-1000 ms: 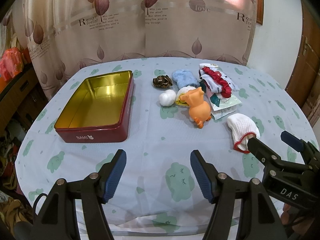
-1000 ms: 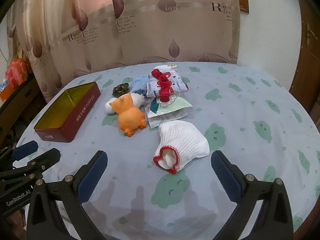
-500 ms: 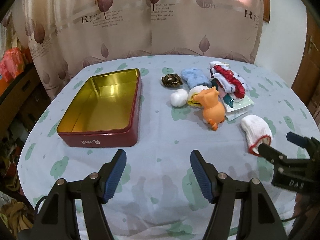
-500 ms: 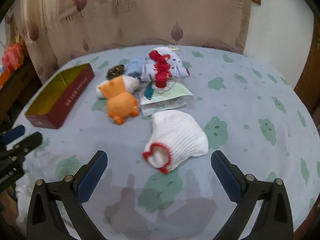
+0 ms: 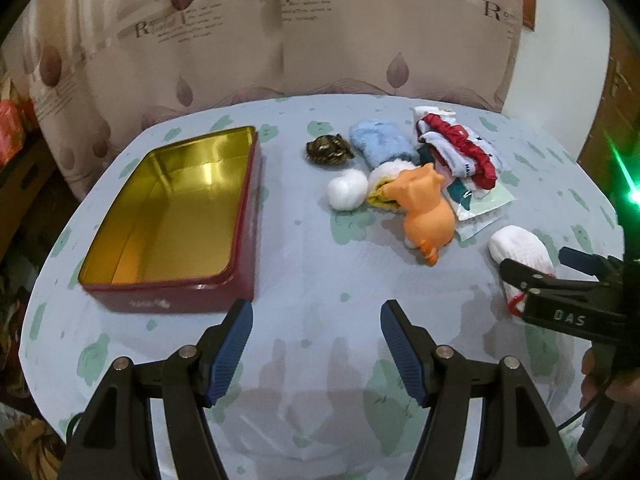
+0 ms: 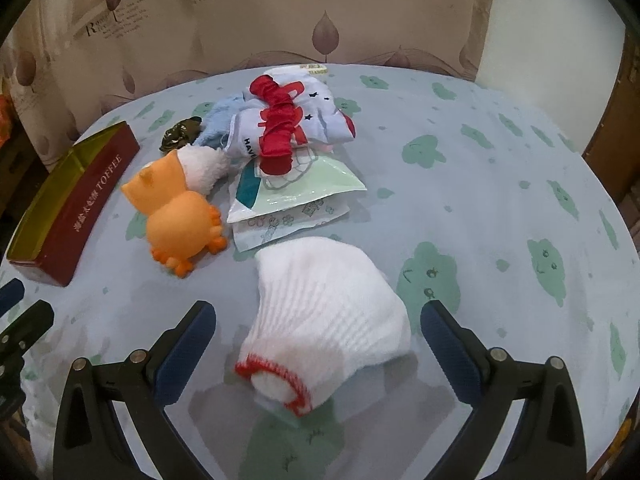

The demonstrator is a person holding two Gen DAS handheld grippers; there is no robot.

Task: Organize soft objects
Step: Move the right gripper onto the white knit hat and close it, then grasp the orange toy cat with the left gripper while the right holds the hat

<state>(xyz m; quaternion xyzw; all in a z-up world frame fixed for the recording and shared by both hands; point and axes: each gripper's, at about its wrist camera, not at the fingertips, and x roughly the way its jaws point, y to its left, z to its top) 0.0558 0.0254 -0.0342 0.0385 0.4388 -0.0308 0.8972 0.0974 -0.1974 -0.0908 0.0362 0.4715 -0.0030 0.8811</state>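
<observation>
Blue patterned tablecloth (image 6: 500, 200) fills my view, with the white sock (image 6: 328, 320) lying between the spread, empty jaws of my right gripper (image 6: 316, 340). My left gripper (image 5: 316, 344) hangs wide open holding nothing, the red tin (image 5: 168, 220) far left of the sock and the orange toy (image 5: 424, 216) between them.

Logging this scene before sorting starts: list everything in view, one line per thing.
tin: 1, red outside, gold inside, empty, table's left
table: 1, blue cloth with green patches
white sock: 1, red cuff, between the right gripper's open jaws
orange toy: 1, centre
white ball: 1, left of toy
blue sock: 1, behind toy
dark scrunchie: 1, left of blue sock
red scrunchie: 1, on folded socks
packets: 2, pale, under socks
curtain: 1, beige, behind
left gripper: open
right gripper: open
</observation>
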